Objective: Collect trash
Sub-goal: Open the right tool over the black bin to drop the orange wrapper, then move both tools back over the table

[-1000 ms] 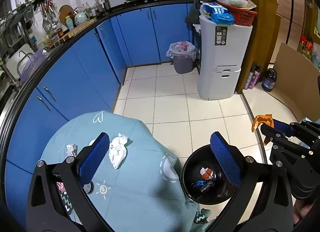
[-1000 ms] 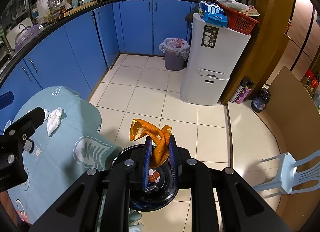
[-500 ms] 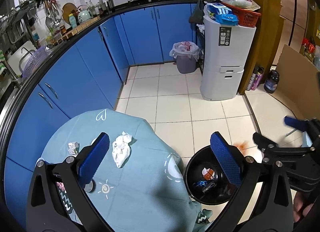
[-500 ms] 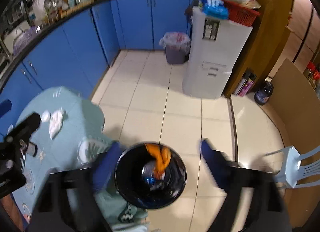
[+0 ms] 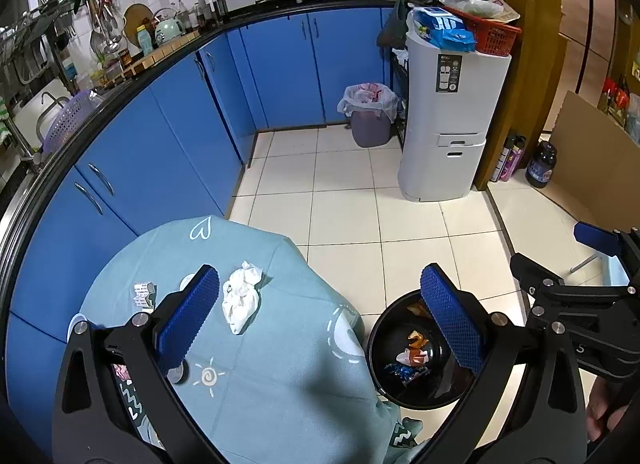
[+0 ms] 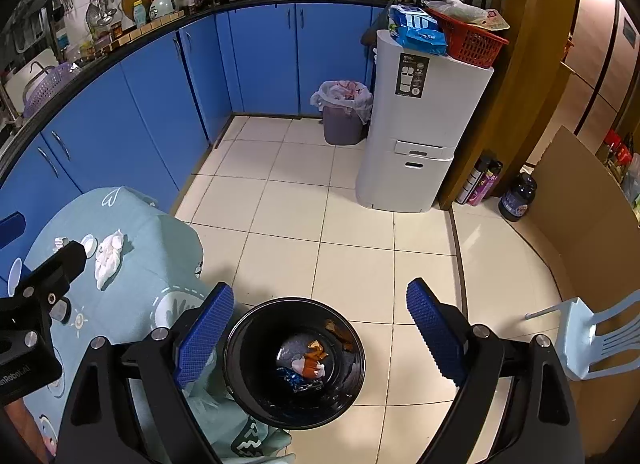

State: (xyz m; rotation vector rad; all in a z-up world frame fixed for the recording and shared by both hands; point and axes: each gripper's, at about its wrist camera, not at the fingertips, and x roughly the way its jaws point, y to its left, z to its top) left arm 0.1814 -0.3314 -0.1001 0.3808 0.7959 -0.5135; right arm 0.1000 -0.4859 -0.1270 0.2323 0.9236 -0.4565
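Observation:
A black round trash bin stands on the floor beside the table and holds several wrappers, among them the orange peel. The bin also shows in the left wrist view. My right gripper is open and empty, right above the bin. My left gripper is open and empty above the teal tablecloth. A crumpled white tissue lies on the cloth just right of the left finger. A small crumpled paper scrap lies further left.
Blue kitchen cabinets curve along the left and back. A white tall appliance and a lined grey bin stand at the back. A pale plastic chair and cardboard are at the right.
My right gripper opened and the orange peel dropped into the black bin. The left gripper stayed open over the table.

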